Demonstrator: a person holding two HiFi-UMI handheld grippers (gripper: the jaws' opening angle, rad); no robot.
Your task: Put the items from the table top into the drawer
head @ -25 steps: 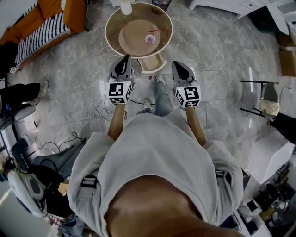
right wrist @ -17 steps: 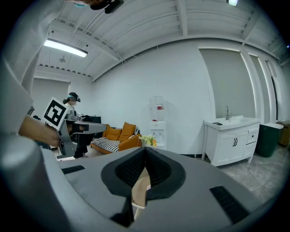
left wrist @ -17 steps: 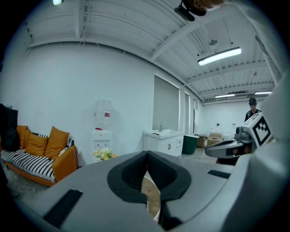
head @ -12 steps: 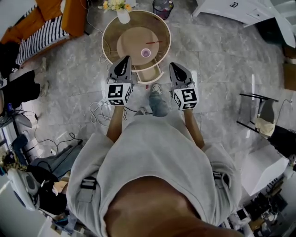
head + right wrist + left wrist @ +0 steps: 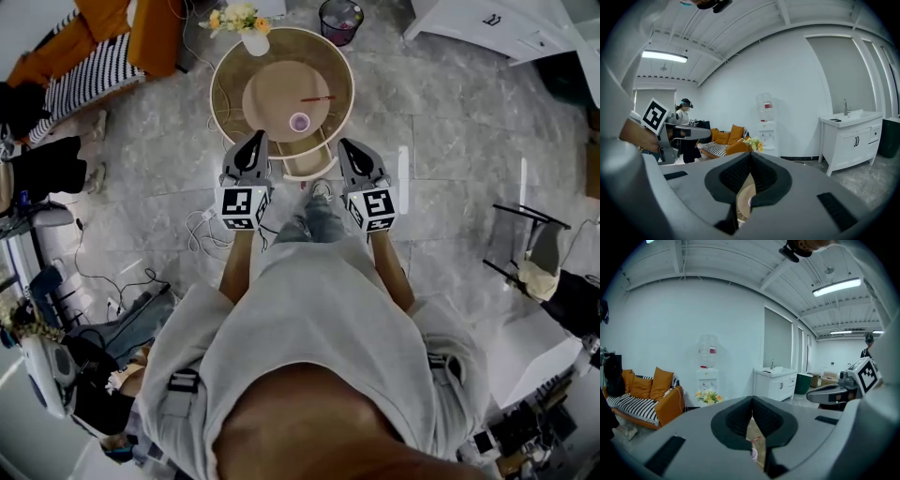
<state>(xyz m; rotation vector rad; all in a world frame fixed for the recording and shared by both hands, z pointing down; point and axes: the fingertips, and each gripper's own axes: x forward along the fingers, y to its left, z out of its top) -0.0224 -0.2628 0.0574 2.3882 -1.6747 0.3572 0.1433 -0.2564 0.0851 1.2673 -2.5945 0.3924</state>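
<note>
A round wooden table (image 5: 225, 84) stands ahead of me. On its top are a small pink cup (image 5: 299, 122) and a thin red stick (image 5: 317, 97). An open drawer (image 5: 309, 169) juts out of the table's near side. My left gripper (image 5: 255, 139) and right gripper (image 5: 349, 145) hover side by side over the near rim, one on each side of the drawer, both shut and empty. In the left gripper view the left gripper (image 5: 752, 399) has its jaws met, with the cup (image 5: 754, 454) and stick (image 5: 756, 438) beyond. The right gripper (image 5: 751, 155) looks at the cup (image 5: 750, 201).
A white vase of flowers (image 5: 251, 37) stands on the table's far rim. A dark bin (image 5: 339, 17) is behind the table, an orange sofa (image 5: 103, 42) at far left, and a white cabinet (image 5: 487, 23) at far right. Cables (image 5: 202, 225) lie on the floor.
Both grippers have moved forward toward the table, and their tips now reach its near rim. The table and open drawer sit lower and closer in the head view.
</note>
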